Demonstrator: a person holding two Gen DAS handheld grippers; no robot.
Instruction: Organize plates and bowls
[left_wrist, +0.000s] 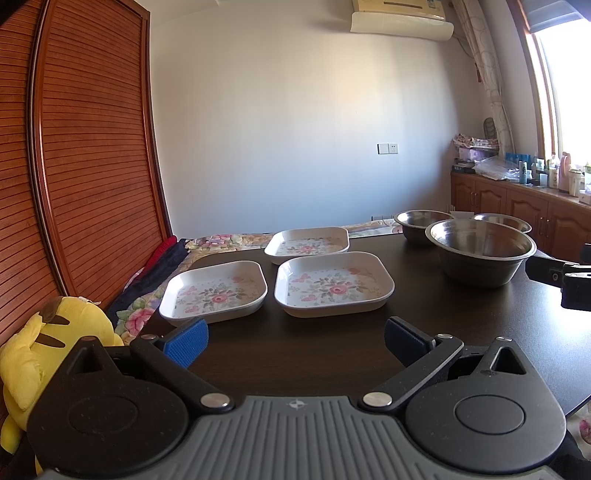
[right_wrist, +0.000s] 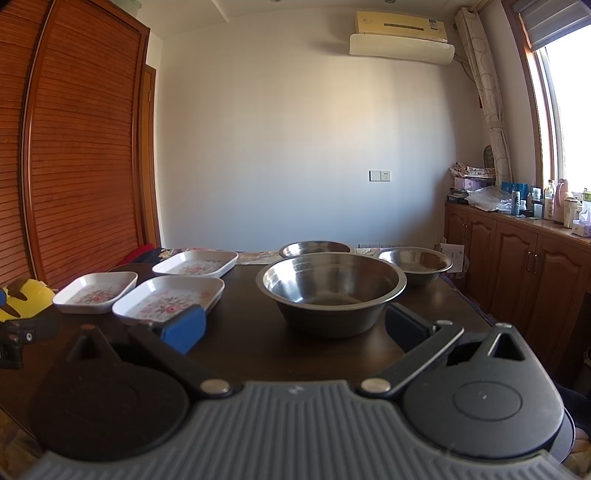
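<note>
Three square white plates with flower prints lie apart on the dark table (left_wrist: 295, 354): one near left (left_wrist: 214, 291), one near middle (left_wrist: 334, 284), one behind (left_wrist: 307, 244). Three steel bowls stand to the right: a large near one (left_wrist: 480, 251) (right_wrist: 331, 288), one behind it (left_wrist: 421, 223) (right_wrist: 314, 248), one far right (right_wrist: 415, 264). My left gripper (left_wrist: 295, 339) hangs open just short of the two near plates, holding nothing. In front of the large bowl my right gripper (right_wrist: 295, 326) is open and holds nothing, its dark tip (left_wrist: 561, 280) showing at the left view's right edge.
A yellow plush toy (left_wrist: 48, 350) sits off the table's left edge beside a wooden slatted wardrobe (left_wrist: 85, 147). Flowered bedding (left_wrist: 221, 242) lies behind the table. Wooden cabinets (right_wrist: 517, 266) with bottles on top run along the right wall under the window.
</note>
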